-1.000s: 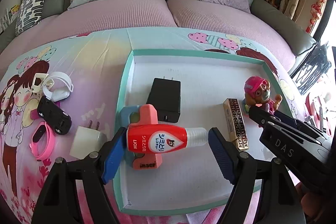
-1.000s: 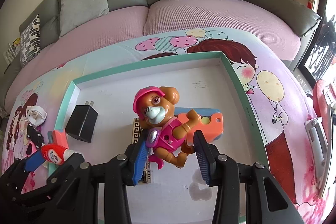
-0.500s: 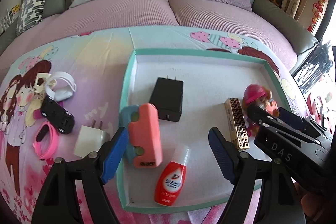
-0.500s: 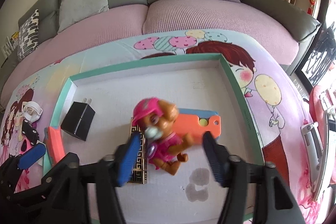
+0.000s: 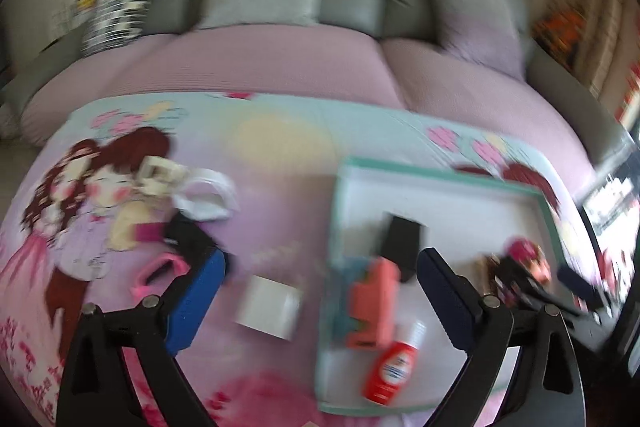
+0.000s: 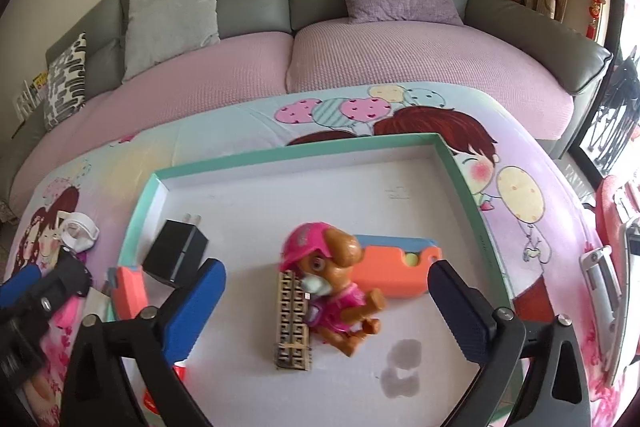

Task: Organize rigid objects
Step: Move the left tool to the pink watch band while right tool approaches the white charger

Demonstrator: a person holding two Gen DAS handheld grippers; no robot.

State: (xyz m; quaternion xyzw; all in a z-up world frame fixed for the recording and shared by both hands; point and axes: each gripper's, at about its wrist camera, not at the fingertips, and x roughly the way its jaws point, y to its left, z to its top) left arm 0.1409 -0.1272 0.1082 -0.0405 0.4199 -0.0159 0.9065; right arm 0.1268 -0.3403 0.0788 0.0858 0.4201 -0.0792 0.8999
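Lying on its back mid-tray, the pup figure (image 6: 336, 291) — pink helmet, pink vest, tan fur — leans on a gold fret-patterned bar (image 6: 293, 323) inside the teal-rimmed tray (image 6: 360, 146). Right gripper (image 6: 326, 311) jaws are opening wide around it, untouching; the left gripper (image 5: 320, 303) is opening too, empty. Near the tray's front edge lies a red bottle (image 5: 394, 367) — label too blurred to read.

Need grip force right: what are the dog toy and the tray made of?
Dog toy: looks like hard moulded plastic, glossy, with highlights on its head and paws. Tray: probably cardboard, matt white inside with thin, folded teal walls.
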